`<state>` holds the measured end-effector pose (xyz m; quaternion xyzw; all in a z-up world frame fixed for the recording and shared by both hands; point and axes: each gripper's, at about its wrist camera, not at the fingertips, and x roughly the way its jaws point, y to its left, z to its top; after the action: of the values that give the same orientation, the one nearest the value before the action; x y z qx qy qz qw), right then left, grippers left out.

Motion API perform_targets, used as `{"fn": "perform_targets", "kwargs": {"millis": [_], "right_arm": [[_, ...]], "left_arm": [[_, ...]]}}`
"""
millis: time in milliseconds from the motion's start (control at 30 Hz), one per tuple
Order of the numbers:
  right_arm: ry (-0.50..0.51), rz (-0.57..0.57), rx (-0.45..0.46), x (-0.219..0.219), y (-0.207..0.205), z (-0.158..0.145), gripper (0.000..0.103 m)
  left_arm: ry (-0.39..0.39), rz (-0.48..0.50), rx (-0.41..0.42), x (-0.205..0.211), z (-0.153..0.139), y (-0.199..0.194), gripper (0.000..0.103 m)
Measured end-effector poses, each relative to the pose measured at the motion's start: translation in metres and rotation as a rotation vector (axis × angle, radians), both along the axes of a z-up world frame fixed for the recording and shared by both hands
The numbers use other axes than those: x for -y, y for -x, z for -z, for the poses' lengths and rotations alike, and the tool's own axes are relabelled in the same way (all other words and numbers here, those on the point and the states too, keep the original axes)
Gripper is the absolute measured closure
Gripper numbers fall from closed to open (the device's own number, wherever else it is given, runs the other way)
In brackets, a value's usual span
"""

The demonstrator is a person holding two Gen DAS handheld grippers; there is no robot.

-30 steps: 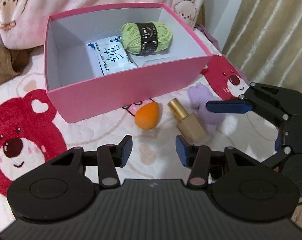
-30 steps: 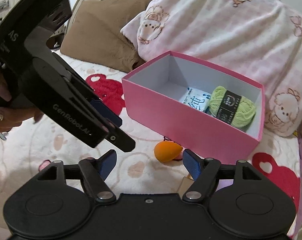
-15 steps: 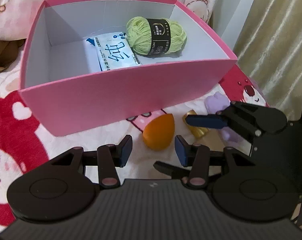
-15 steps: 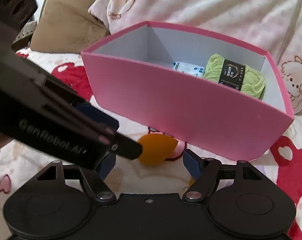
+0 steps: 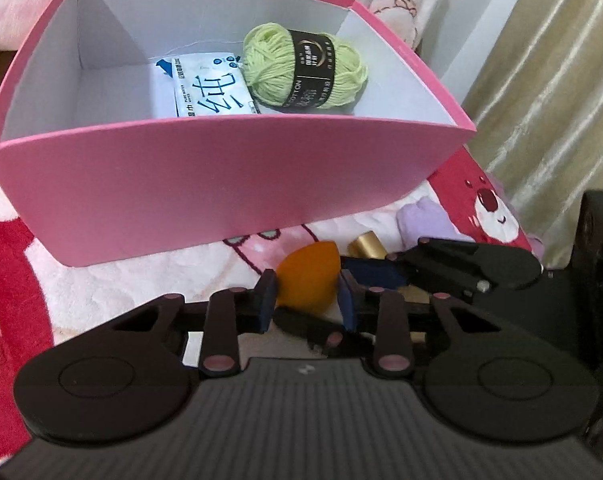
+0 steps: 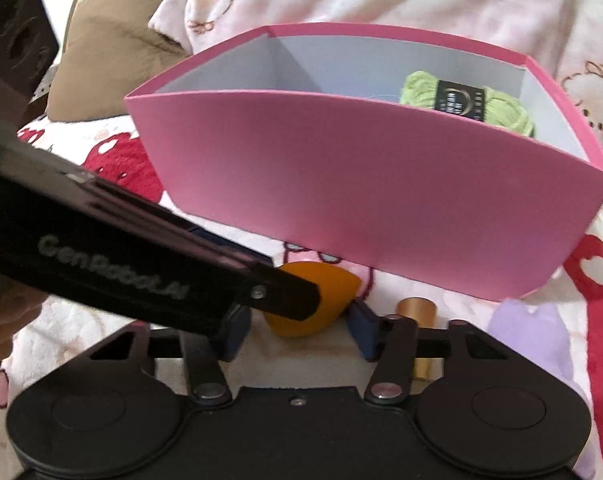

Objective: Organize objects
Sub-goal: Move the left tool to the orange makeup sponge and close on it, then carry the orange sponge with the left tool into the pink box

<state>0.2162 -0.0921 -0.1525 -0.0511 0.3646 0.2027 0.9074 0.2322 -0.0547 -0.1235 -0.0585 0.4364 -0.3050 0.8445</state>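
Both claws have dropped from above the blanket to its surface, and the pink box (image 5: 221, 184) now fills the view ahead of them.

The left gripper (image 5: 307, 300) has the orange makeup sponge (image 5: 307, 276) directly between its fingers. The sponge's long axis runs roughly along the fingers, with the pointed tip away from the claw and toward the box, so the pads take it across its narrow width. The jaws are closing and the pads appear to touch both flanks of the sponge.

The right gripper (image 6: 297, 332) comes in from the left one's right side and is also closing. In its own view the sponge lies between and slightly ahead of its pads, and they do not seem to press on it. One finger of the left claw crosses in front. The gold-capped bottle (image 5: 365, 242) lies just outside its right finger, its body mostly hidden.

My judgement is that the left hand is nearer and better placed for the sponge. The lift then goes forward and up over the box's near wall.

Count:
- One box.
- Two things inside it: one green yarn ball (image 5: 269, 68) and one wipes packet (image 5: 209, 92).
- Three things outside it on the blanket: one sponge, one bottle and one lilac soft item (image 5: 421, 220), which lies ahead-right of the claws.
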Motion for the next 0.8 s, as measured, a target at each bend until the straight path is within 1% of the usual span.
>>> {"fn": "perform_targets", "kwargs": {"millis": [67,200,333,533,600,700,800], "right_arm": [[-0.007,-0.008,0.005,0.0,0.004,-0.003,0.052],[0.015,-0.037,0.024,-0.007,0.018,-0.011,0.052],[0.034,-0.067,0.022,-0.014,0.033,-0.019,0.052],[0.086,-0.105,-0.028,-0.025,0.056,-0.027,0.052],[0.098,-0.109,-0.039,-0.028,0.061,-0.029,0.052],[0.073,-0.086,-0.073,-0.029,0.071,-0.035,0.052],[0.064,-0.075,-0.073,-0.03,0.082,-0.042,0.052]], "left_arm": [[-0.006,0.005,0.007,0.0,-0.004,0.006,0.072],[-0.026,0.01,0.017,-0.002,-0.015,0.021,0.072],[-0.006,-0.005,-0.016,-0.01,-0.02,0.036,0.072],[-0.01,-0.026,-0.076,-0.016,-0.023,0.058,0.073],[-0.001,-0.034,-0.1,-0.019,-0.025,0.063,0.072],[-0.001,-0.027,-0.118,-0.023,-0.031,0.071,0.072],[-0.002,-0.009,-0.118,-0.025,-0.04,0.081,0.072]]}}
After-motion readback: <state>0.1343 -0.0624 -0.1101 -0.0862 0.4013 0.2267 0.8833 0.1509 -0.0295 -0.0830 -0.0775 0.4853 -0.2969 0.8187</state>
